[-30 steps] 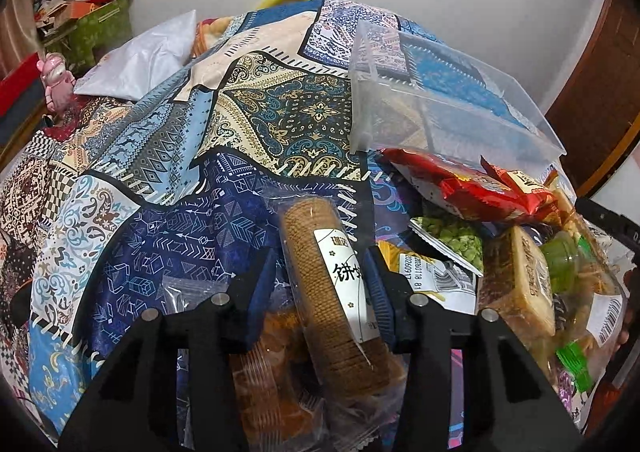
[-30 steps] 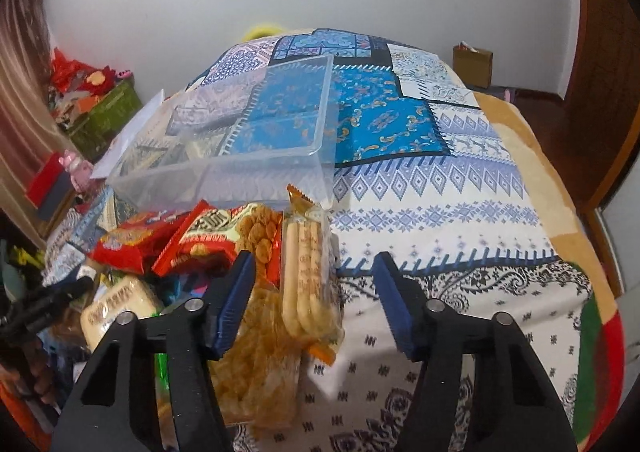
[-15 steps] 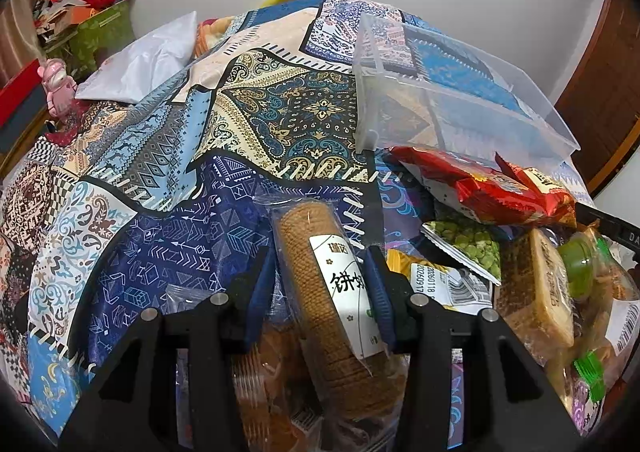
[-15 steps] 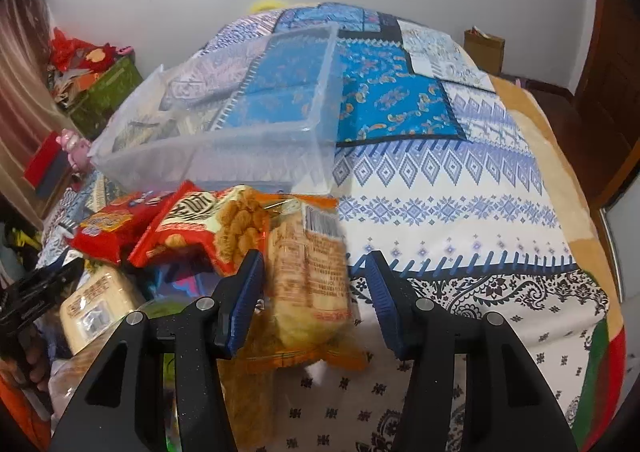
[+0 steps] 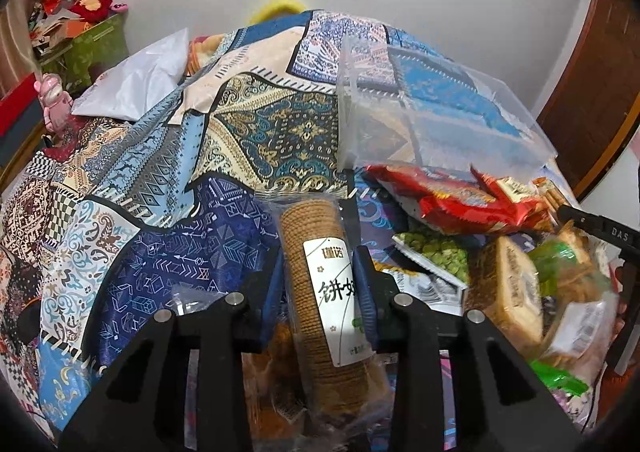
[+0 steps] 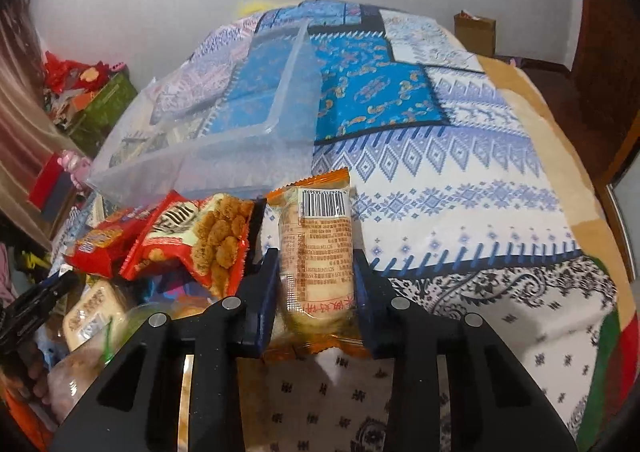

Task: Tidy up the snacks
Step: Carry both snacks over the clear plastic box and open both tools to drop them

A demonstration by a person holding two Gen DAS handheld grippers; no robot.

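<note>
Two tools point(image 5: 318, 284) point(image 6: 314, 284), one snack pack point(image 5: 320, 272) point(image 6: 316, 248) each.

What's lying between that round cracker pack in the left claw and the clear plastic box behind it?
In the left wrist view, only patterned bedspread lies between the cracker pack in the left claw and the clear plastic box.
</note>
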